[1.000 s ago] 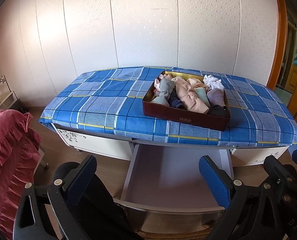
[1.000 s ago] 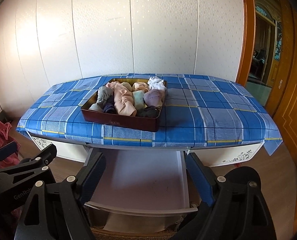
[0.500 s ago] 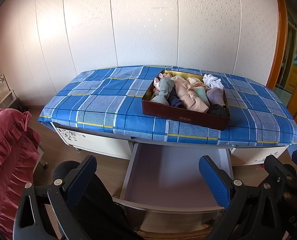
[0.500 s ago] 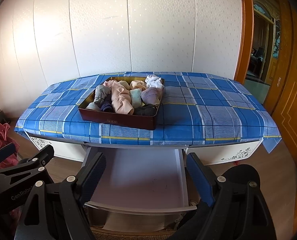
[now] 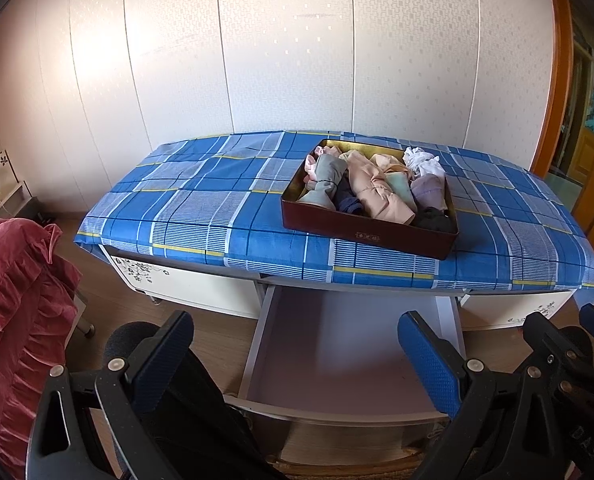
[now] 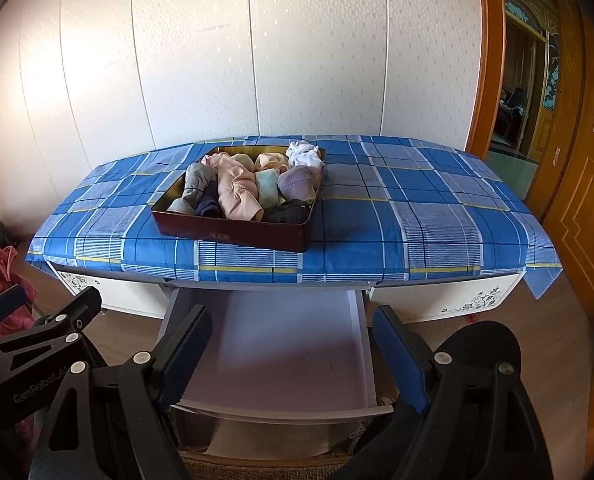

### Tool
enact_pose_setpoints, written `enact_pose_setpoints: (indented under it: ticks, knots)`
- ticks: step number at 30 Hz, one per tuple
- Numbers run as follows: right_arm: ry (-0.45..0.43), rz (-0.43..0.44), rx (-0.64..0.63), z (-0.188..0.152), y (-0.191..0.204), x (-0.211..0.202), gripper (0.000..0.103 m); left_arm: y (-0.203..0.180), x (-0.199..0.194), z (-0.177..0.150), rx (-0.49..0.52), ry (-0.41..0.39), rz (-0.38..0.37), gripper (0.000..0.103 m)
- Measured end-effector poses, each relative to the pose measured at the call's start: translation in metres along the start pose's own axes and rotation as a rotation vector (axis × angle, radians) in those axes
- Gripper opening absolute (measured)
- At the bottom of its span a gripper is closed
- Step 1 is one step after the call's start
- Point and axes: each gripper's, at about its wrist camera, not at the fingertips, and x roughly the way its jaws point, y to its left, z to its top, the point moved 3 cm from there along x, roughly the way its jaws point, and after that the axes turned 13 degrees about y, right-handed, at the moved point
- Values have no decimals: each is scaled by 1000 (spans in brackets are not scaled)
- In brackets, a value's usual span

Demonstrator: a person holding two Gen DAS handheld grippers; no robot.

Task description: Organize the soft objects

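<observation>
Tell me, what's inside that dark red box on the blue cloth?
The box is packed with rolled soft clothes: pink, grey, mint, lilac, white, black. Its bottom is covered.

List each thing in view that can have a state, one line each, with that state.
drawer: pulled open, nothing seen inside
box: lidless, on the tablecloth, filled with rolled soft garments
left gripper: open, holding nothing
right gripper: open, holding nothing
</observation>
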Motion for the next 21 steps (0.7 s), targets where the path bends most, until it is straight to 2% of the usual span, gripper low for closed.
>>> enact_pose_setpoints:
  ticks: [21]
  knots:
    - [27,3,8,-1,-1,6,84,-3,2,-1,5,13,-10,103]
